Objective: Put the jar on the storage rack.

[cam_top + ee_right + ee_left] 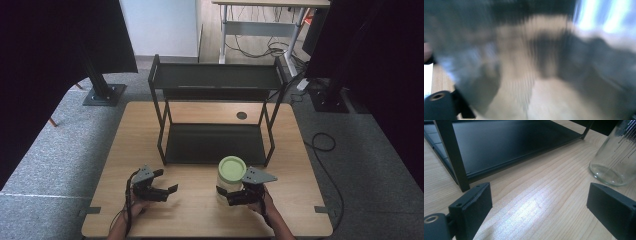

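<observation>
A clear glass jar (231,184) with a pale green lid (232,168) stands on the wooden table (200,215), just in front of the black shelf rack (215,142). My right gripper (232,196) reaches in from the jar's near side. Its jaws sit on either side of the jar's lower body and seem to press on the glass. In the right gripper view the jar (536,62) is a close blur. My left gripper (167,181) rests low at the front left, open and empty (540,205). The jar's base (614,157) shows at its right.
The rack has a low shelf (511,142) near the table and an upper shelf (217,77); a front leg (454,155) stands close ahead of my left gripper. A small round hole (242,115) is in the table behind the rack. Bare wood lies between the grippers.
</observation>
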`<action>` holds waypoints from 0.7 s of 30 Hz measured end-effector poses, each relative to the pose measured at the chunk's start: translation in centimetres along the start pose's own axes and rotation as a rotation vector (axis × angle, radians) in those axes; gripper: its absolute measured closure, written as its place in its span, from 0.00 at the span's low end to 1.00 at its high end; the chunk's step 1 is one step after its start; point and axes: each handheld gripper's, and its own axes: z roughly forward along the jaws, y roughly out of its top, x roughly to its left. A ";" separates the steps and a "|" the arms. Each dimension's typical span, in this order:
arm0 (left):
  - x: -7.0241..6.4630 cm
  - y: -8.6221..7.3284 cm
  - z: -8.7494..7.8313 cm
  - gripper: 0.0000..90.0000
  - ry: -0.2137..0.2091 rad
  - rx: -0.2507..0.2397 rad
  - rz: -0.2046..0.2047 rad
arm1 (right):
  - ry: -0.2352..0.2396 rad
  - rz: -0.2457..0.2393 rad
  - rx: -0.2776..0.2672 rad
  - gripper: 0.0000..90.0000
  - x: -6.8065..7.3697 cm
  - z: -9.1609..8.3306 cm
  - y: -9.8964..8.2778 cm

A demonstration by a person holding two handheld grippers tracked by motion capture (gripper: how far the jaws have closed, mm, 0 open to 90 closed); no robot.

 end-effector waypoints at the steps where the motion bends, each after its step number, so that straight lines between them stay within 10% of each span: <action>1: 0.0 0.0 0.0 0.07 0.000 0.000 0.000 | -0.008 -0.001 -0.001 0.11 0.1 0.0 0.0; 21: 0.0 0.0 0.0 0.07 -0.003 0.001 0.002 | -0.032 -0.004 -0.036 0.12 0.3 -0.1 -0.2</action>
